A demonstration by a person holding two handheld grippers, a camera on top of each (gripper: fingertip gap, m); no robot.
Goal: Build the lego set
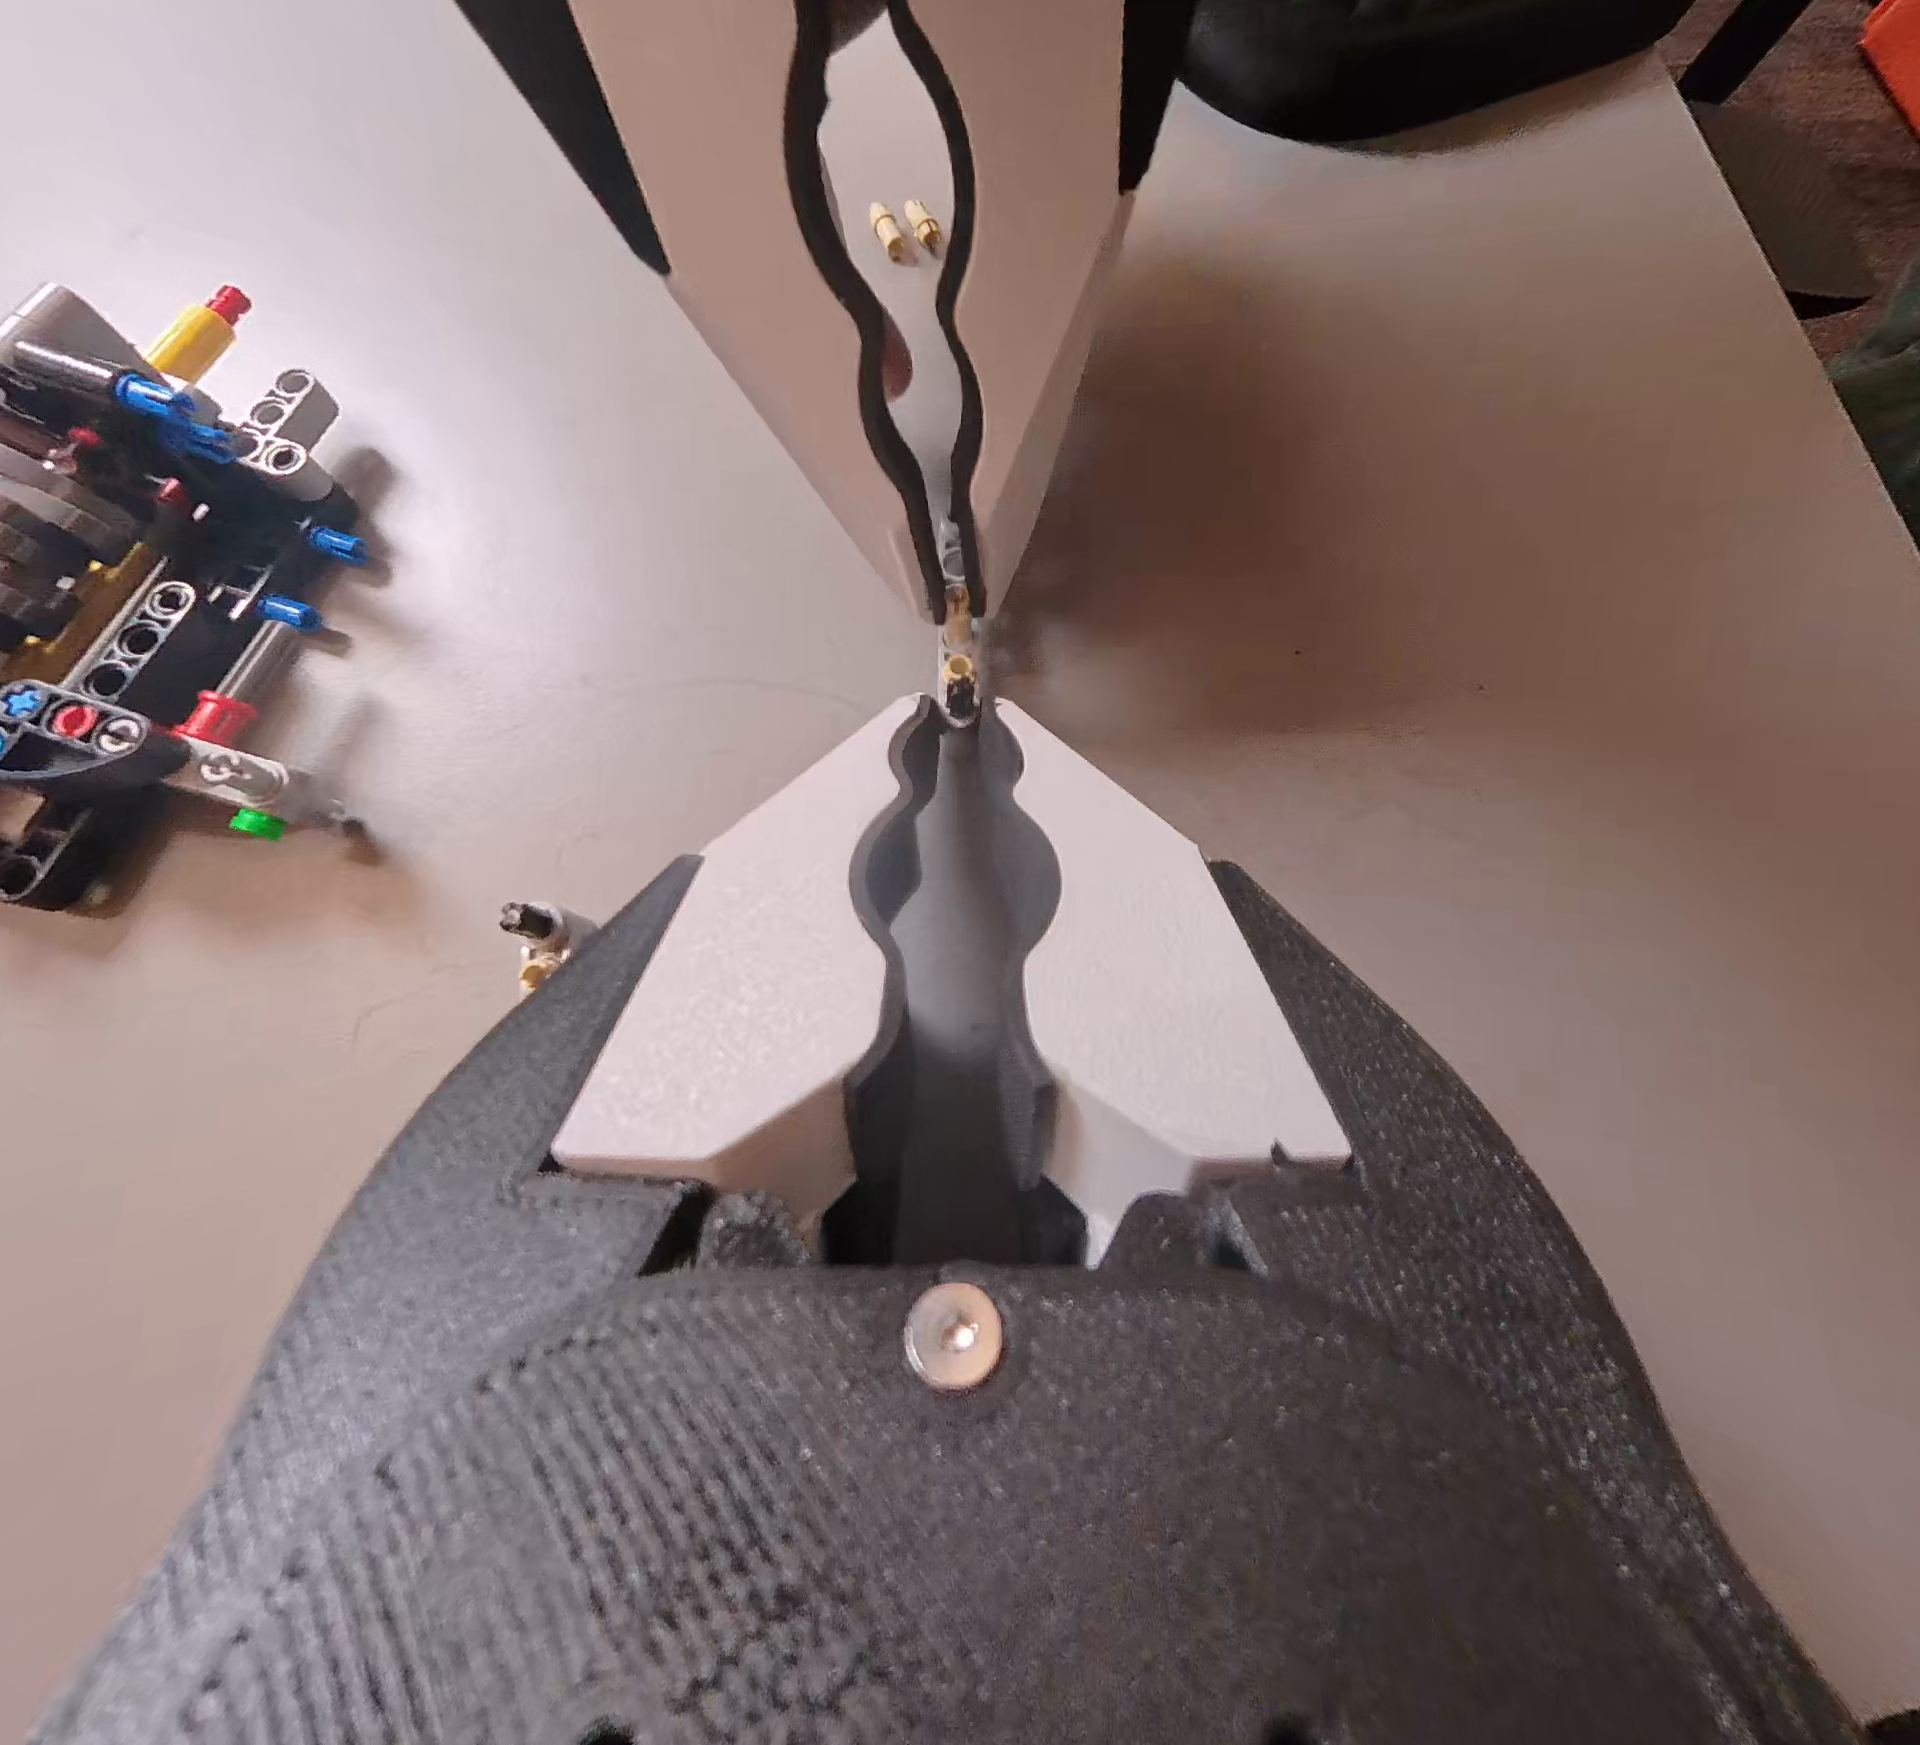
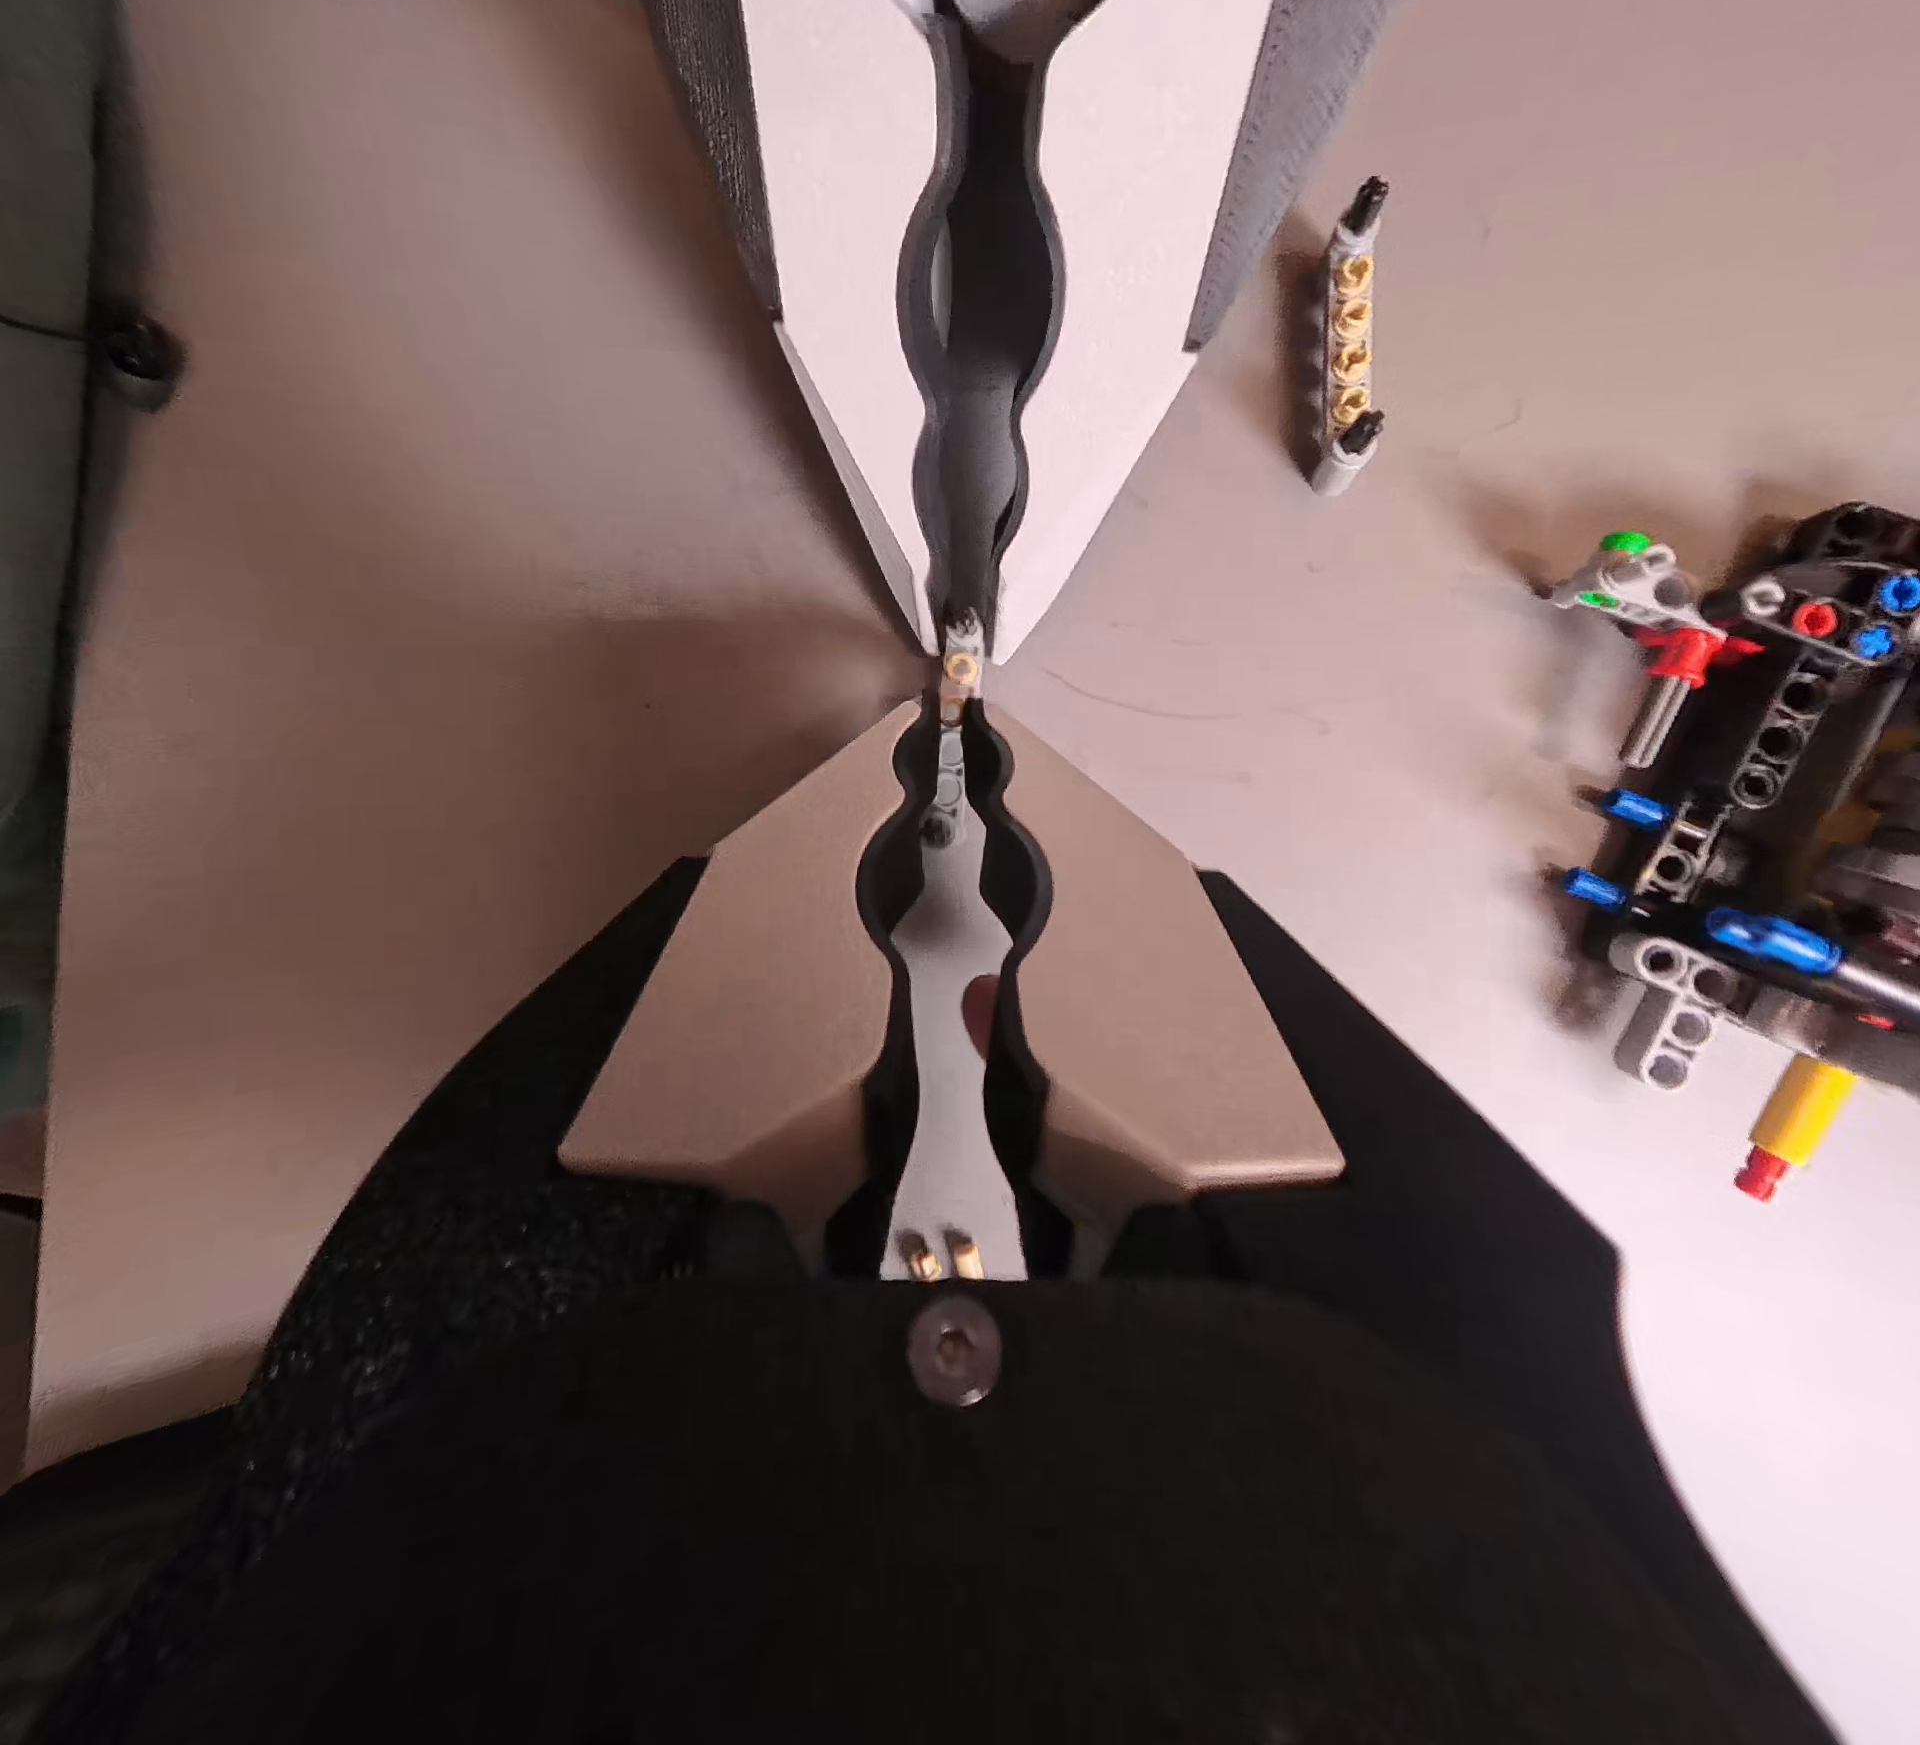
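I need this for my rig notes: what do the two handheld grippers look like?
Both match: the left gripper and right gripper have textured black printed bodies, a silver screw at centre, pale wedge-shaped fingers and wavy black rubber pads. No cables or sleeves show.

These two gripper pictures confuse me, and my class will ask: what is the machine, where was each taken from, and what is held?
There is no robot: a person holds two hand-held grippers, each with a camera looking along its fingers. The left wrist view shows the left gripper at the bottom and the right gripper opposite; the right wrist view reverses this. Both are shut on one small grey beam with tan pins, held between them tip to tip. On the pale table lie the partly built lego model, two loose tan pins and another grey beam with pins.
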